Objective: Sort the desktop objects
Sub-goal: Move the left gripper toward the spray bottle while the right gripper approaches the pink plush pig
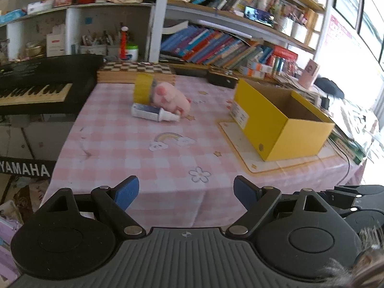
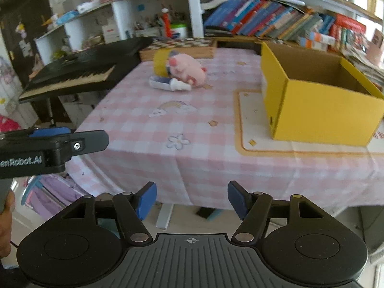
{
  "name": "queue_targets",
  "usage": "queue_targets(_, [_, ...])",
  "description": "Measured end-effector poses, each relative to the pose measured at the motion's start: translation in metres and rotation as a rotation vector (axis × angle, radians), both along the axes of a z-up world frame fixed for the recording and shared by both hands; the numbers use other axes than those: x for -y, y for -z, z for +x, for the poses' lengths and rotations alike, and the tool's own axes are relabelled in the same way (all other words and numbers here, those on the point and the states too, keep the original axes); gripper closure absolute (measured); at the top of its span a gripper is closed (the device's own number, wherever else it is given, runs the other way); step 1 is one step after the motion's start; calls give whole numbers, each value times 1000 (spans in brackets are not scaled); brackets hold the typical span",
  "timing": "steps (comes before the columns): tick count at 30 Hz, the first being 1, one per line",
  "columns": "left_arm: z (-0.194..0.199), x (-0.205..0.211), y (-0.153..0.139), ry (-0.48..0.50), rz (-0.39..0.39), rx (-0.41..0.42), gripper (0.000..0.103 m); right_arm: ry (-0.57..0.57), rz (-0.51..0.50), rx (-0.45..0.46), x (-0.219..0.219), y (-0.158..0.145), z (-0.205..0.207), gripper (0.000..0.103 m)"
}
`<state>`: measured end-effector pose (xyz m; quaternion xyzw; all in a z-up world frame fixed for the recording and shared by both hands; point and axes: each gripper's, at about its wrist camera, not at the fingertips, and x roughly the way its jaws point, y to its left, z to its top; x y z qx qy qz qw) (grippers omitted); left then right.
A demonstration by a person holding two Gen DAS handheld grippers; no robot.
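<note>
A pink plush pig (image 1: 171, 97) (image 2: 188, 70) lies at the far middle of the pink checked table (image 1: 144, 158) (image 2: 204, 158). A yellow tape roll (image 1: 143, 88) (image 2: 160, 63) stands behind it and a white and blue bottle (image 1: 154, 113) (image 2: 169, 84) lies in front, touching it. An open, empty-looking yellow box (image 1: 280, 122) (image 2: 319, 96) sits on the right. My left gripper (image 1: 186, 190) is open and empty over the near table edge; it also shows in the right wrist view (image 2: 55, 141). My right gripper (image 2: 192, 199) is open and empty, just off the near edge.
A black Yamaha keyboard (image 1: 36, 88) (image 2: 79, 72) stands left of the table. A chessboard box (image 1: 136, 72) (image 2: 177, 48) lies at the far edge. Shelves of books (image 1: 216, 45) (image 2: 276, 21) rise behind. A cream placemat (image 1: 242, 153) (image 2: 244, 129) lies under the box.
</note>
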<state>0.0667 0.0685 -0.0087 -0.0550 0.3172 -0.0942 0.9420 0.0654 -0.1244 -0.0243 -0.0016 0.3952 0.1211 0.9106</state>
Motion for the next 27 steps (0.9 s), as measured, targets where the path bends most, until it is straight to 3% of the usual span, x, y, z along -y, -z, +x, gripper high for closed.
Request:
queue_targets(15, [18,-15,5,-59,0,-4,17,-52,-21,11,-17,3,30,32])
queue_targets(27, [74,-19,13,-109,4,-54,17,-93,-11,-29,-18,13,91,32])
